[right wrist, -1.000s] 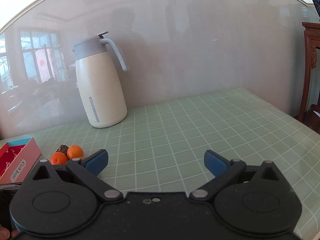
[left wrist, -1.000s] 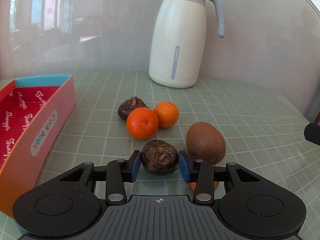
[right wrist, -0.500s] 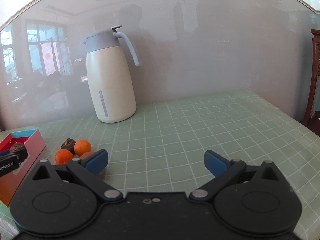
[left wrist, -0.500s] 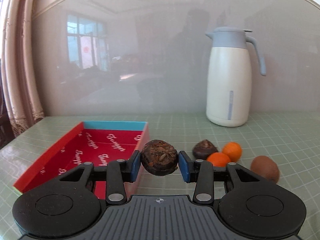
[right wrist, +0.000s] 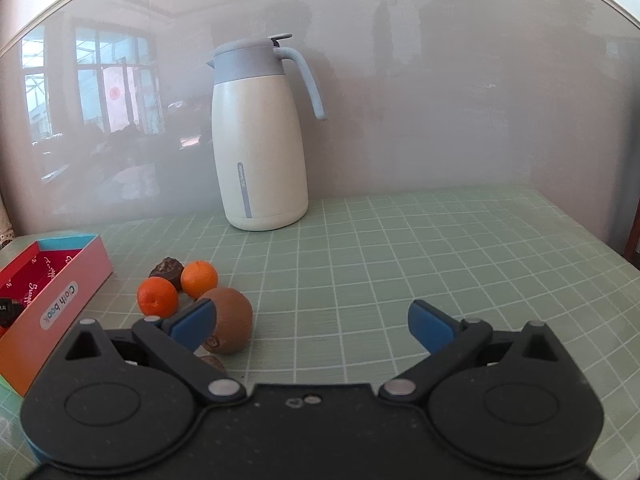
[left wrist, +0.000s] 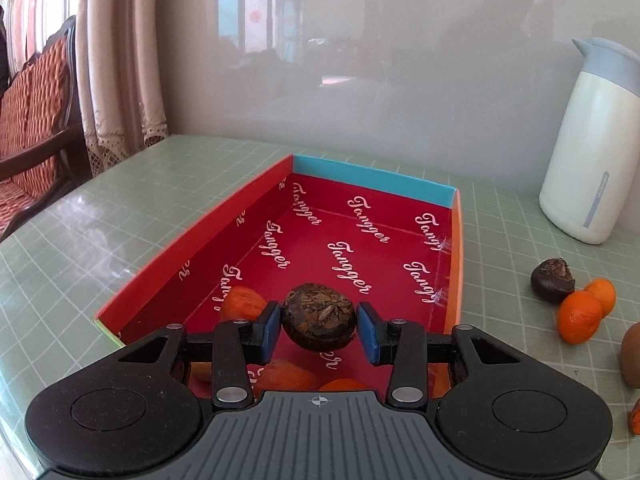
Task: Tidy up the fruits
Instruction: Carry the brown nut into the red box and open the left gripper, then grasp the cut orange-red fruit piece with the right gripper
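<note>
Counter: green grid counter (right wrist: pixel 400 264), white jug (right wrist: pixel 260 152) at far wall.
Left claw (left wrist: pixel 319 330): I see it clamped on dark fruit (left wrist: pixel 319 316) above red box (left wrist: pixel 248 204).
Right claw (right wrist: pixel 312 322): spread wide, holding nothing, kiwi (right wrist: pixel 234 318) near its left finger.

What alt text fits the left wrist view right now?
The left gripper holds a dark brown fruit above the open red box, where orange fruit already lies. Right of the box, two oranges and another dark fruit sit on the green checked table.
</note>
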`<state>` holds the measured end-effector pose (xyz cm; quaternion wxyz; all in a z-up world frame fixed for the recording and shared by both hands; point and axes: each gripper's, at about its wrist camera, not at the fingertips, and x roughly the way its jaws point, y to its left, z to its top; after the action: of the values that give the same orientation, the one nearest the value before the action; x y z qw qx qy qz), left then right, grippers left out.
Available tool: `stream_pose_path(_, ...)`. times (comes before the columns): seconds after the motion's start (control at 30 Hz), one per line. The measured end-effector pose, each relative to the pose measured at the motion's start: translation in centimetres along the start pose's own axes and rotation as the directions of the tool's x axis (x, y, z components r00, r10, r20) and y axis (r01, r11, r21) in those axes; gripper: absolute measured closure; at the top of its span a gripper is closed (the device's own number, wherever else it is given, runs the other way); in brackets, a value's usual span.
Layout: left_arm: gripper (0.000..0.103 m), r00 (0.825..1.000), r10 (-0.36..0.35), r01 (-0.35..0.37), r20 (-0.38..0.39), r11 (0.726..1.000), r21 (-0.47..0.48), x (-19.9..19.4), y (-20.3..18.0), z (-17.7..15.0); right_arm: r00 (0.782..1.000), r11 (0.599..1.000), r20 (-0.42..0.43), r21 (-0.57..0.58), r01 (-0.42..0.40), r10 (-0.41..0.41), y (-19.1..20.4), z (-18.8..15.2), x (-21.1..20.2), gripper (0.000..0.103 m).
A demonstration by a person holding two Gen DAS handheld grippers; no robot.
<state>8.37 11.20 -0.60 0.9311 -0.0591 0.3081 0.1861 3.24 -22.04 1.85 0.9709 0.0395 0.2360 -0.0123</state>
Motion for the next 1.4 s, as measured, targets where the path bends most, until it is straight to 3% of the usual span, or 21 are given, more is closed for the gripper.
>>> stream_pose_path(0.2,0.062,1.0,0.016,-0.016,0.006,1.0,-0.006,-0.2,0.6,0.0,1.0,1.0,-0.01,-0.019,-0.007,0.007,0.7,-0.2,0.2,0.001)
stream_pose_path(0.53,0.06,0.994,0.067,-0.062,0.086,0.997,-0.052,-3.1,4.2,0.6,1.0,0.999,-0.021,-0.044,-0.022,0.021,1.9,-0.7,0.3,0.001)
stream_pose_path(0.57,0.054,0.992,0.078,-0.073,0.097,0.996,-0.053,-3.5,4.7,0.7,0.999,0.998,-0.025,-0.052,-0.025,0.024,2.2,-0.7,0.3,0.0)
stream_pose_path(0.63,0.024,0.983,0.129,-0.121,0.133,0.991,-0.062,-4.6,5.8,0.7,0.999,0.997,-0.031,-0.07,-0.036,0.034,2.9,-0.9,0.4,0.001)
stream_pose_path(0.8,0.008,0.945,0.247,-0.234,0.212,0.968,-0.086,-7.5,9.2,0.2,0.998,0.992,-0.048,-0.115,-0.051,0.046,4.6,-1.4,0.7,0.001)
stream_pose_path(1.0,0.0,0.925,0.332,-0.295,0.187,0.934,-0.2,-9.0,14.1,-0.8,0.995,0.991,-0.102,-0.133,-0.021,0.008,6.0,-1.9,2.0,0.004)
stream_pose_path(1.17,0.0,0.907,0.385,-0.326,0.169,0.899,-0.293,-9.2,17.4,-1.3,0.99,0.99,-0.133,-0.142,0.021,-0.04,6.4,-2.2,2.9,0.006)
stream_pose_path(1.23,0.0,0.901,0.403,-0.338,0.161,0.884,-0.323,-9.1,18.5,-1.6,0.987,0.989,-0.152,-0.148,0.03,-0.052,6.5,-2.4,3.4,0.01)
stream_pose_path(1.33,0.0,0.9,0.413,-0.343,0.142,0.869,-0.357,-8.9,19.9,-1.8,0.982,0.99,-0.181,-0.142,0.027,-0.052,6.6,-2.8,4.0,0.028)
stream_pose_path(1.4,0.0,0.901,0.414,-0.344,0.13,0.864,-0.369,-8.8,20.6,-2.0,0.979,0.989,-0.199,-0.144,0.025,-0.054,6.8,-3.0,4.3,0.032)
